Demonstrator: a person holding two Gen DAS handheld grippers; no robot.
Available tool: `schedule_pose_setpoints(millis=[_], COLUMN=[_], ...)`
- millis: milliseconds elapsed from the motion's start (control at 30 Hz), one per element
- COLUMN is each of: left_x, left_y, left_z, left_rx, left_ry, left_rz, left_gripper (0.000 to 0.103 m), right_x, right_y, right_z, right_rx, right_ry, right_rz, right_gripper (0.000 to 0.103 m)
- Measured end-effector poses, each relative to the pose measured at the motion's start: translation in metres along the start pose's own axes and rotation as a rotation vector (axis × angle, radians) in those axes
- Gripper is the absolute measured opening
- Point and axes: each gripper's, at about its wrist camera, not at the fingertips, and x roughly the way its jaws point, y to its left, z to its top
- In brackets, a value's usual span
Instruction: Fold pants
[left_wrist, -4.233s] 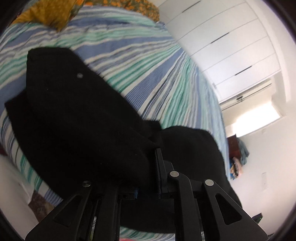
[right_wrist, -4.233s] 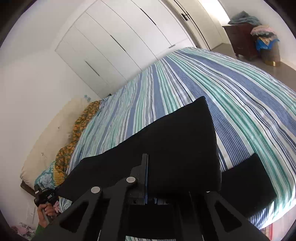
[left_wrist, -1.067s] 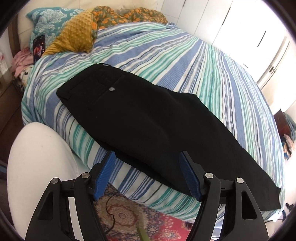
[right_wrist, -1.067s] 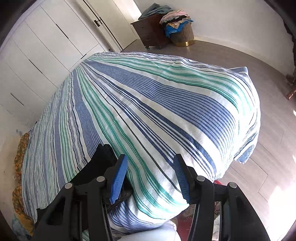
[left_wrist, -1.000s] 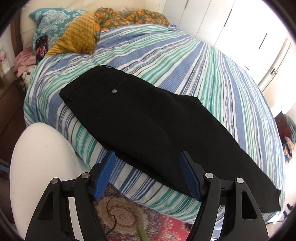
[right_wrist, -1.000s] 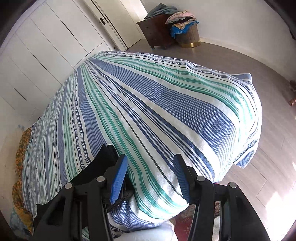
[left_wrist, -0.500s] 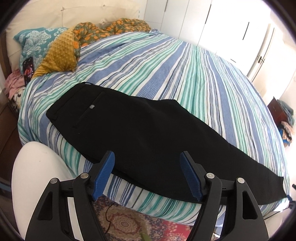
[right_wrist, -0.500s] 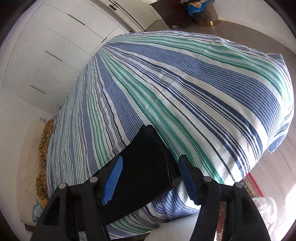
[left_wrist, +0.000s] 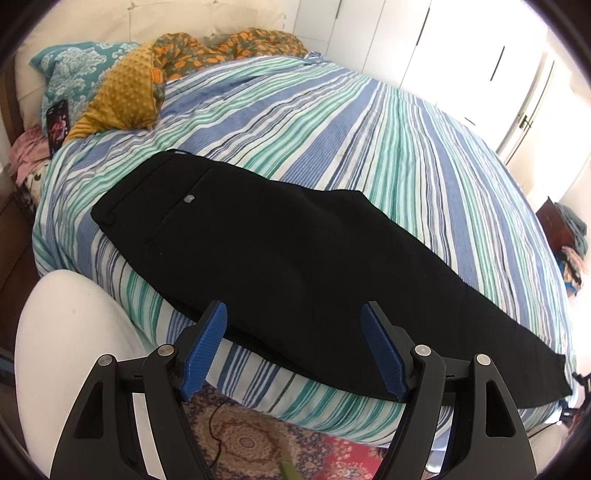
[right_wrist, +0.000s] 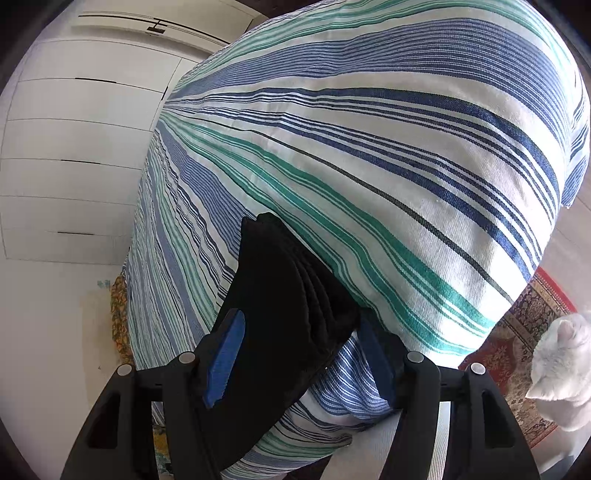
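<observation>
Black pants (left_wrist: 295, 258) lie flat and lengthwise along the near edge of the striped bed (left_wrist: 388, 147), folded leg on leg, with the waistband at the left and the hems at the right. My left gripper (left_wrist: 295, 347) is open and empty, just short of the pants' middle. In the right wrist view the stacked leg hems (right_wrist: 291, 295) lie between the blue pads (right_wrist: 227, 356) of my right gripper (right_wrist: 299, 354). That gripper is open around the hem end.
Yellow and patterned pillows (left_wrist: 122, 92) and a phone (left_wrist: 57, 125) lie at the head of the bed. White wardrobes (left_wrist: 461, 55) line the far wall. A patterned rug (left_wrist: 251, 439) lies below the bed edge. A white furry thing (right_wrist: 565, 373) shows at the right.
Both grippers let go of the pants, which now lie spread along the bed. In the last second my right gripper swung onto the hem end, and my left drew back slightly.
</observation>
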Motion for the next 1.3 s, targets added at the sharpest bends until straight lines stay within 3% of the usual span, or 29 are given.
schedule_pose_setpoints(millis=[133,167,267,333,567,600,667,700,767,900,1067,1167,1300], left_x=[0.005,0.006,0.008,0.006,0.001,0.002,0.003,0.004,0.005,0.008,0.013,0.017,0.016], left_y=[0.007,0.006,-0.003,-0.010,-0.019,-0.018,-0.019,-0.019,-0.020,-0.019,-0.008,0.000,0.009], left_z=[-0.001,-0.001,-0.002,-0.003,-0.004,-0.003,-0.003,-0.003,-0.004,-0.004,-0.005,-0.008,-0.008], left_rx=[-0.025,-0.024,0.002,0.032,0.093,0.092,0.092,0.093,0.097,0.092,0.054,0.026,-0.009], left_ry=[0.017,0.021,0.026,0.018,-0.005,-0.003,0.002,0.004,0.006,0.007,0.006,0.014,0.007], left_rz=[0.010,0.010,0.006,0.005,0.026,0.026,0.025,0.024,0.023,0.017,0.001,-0.024,-0.057], left_gripper=[0.077,0.077,0.077,0.077,0.077,0.077,0.077,0.077,0.077,0.077,0.077,0.077,0.077], right_x=[0.004,0.006,0.015,0.024,0.045,0.046,0.054,0.058,0.054,0.033,0.026,0.044,0.100], right_y=[0.006,0.008,0.011,0.006,0.008,0.014,0.028,0.035,0.046,0.077,0.137,0.182,0.236], right_z=[0.004,0.004,0.008,0.013,0.024,0.024,0.017,0.012,0.006,-0.011,-0.065,-0.109,-0.186], right_rx=[-0.059,-0.079,-0.145,-0.130,-0.070,-0.110,-0.247,-0.304,-0.339,-0.283,-0.252,-0.232,-0.232], right_ry=[0.078,0.102,0.099,0.102,0.176,0.187,0.231,0.248,0.228,0.182,0.253,0.315,0.408], right_rz=[0.222,0.222,0.066,0.086,0.375,0.311,0.055,-0.024,-0.035,0.216,0.474,0.606,0.699], right_gripper=[0.062,0.062,0.062,0.063,0.061,0.049,0.020,0.018,0.015,0.013,0.013,0.014,0.014])
